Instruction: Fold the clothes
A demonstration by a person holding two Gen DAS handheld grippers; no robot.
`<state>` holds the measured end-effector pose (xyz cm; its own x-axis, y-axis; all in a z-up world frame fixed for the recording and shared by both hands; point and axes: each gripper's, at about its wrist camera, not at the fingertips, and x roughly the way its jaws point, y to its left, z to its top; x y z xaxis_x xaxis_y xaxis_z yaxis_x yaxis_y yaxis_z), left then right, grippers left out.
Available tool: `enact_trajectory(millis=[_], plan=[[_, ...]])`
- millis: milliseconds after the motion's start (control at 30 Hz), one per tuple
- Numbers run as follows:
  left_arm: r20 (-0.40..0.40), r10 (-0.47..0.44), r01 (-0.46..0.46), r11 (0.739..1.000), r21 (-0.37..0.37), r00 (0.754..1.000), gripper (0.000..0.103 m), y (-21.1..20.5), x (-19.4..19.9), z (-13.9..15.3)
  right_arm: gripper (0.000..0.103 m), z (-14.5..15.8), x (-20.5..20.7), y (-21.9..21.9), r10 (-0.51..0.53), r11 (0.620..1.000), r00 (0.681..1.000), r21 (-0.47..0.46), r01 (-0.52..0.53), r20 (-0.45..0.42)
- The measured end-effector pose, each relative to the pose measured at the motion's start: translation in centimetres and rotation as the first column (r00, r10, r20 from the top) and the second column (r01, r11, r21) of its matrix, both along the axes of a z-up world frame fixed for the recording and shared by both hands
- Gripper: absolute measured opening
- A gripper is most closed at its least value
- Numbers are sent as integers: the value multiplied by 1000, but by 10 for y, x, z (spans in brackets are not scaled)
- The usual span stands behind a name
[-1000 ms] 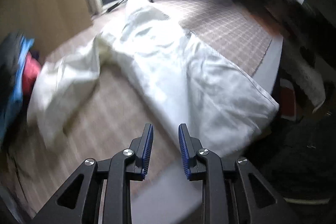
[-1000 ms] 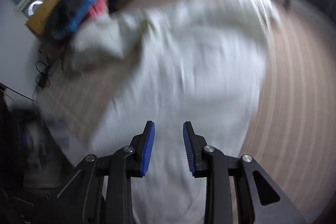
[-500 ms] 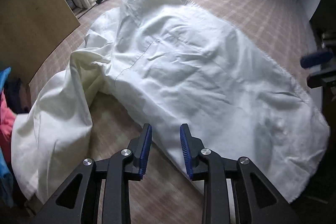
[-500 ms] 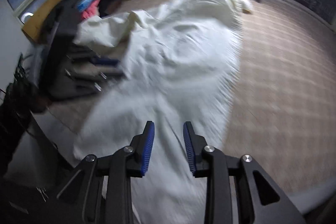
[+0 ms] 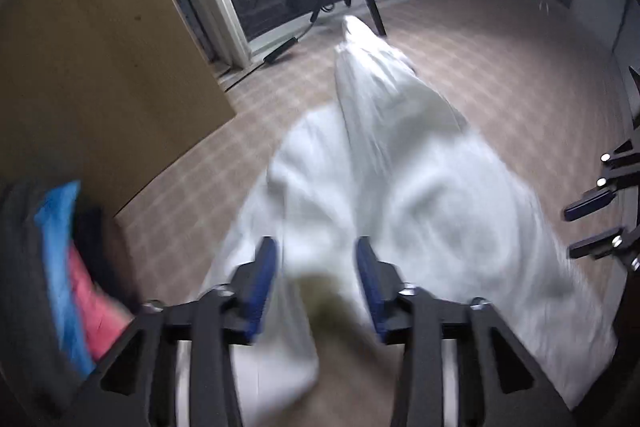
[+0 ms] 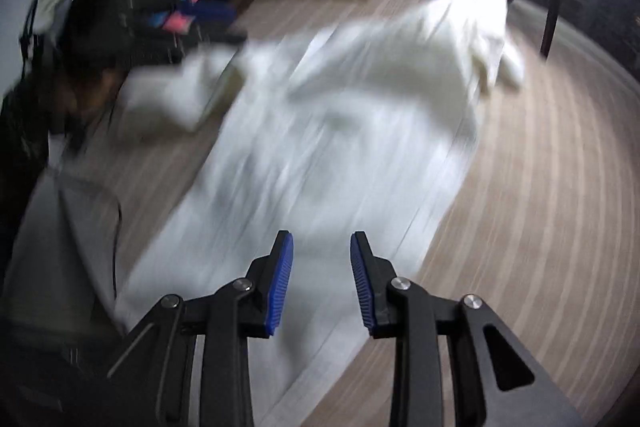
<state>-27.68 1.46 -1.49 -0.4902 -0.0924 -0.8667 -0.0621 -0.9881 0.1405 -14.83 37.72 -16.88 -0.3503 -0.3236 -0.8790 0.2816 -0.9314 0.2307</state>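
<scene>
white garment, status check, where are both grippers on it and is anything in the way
Left gripper opening, nothing gripped. Right gripper open, empty. White garment spread rumpled, unfolded, on checked cloth. Pile of coloured clothes beside it, apart.

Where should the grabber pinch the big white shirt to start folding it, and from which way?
Probably the loose sleeve of the big white cloth garment, the flap lying off to one side of the flat body. It sits just past the left gripper, whose jaws are opening with nothing pinched yet. Come down from above onto its outer edge: thin cloth lying flat on the checked mat offers no side to grab.
</scene>
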Motion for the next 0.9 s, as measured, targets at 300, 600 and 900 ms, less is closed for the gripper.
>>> enact_trajectory(millis=[300, 600, 900], plan=[[158, 55, -37, 993, -109, 986, 50, -14, -114, -77, 30, -57, -61, 24, -48, 990, 998, -129, 52, 35], [42, 155, -146, 976, -163, 987, 2, -11, -93, -67, 30, -55, -42, 8, -10, 1000, 997, -20, 8, -82], [-32, 199, -198, 923, -329, 980, 41, -21, -70, -34, 58, -4, -78, 104, -192, 931, 978, -332, 154, -84]])
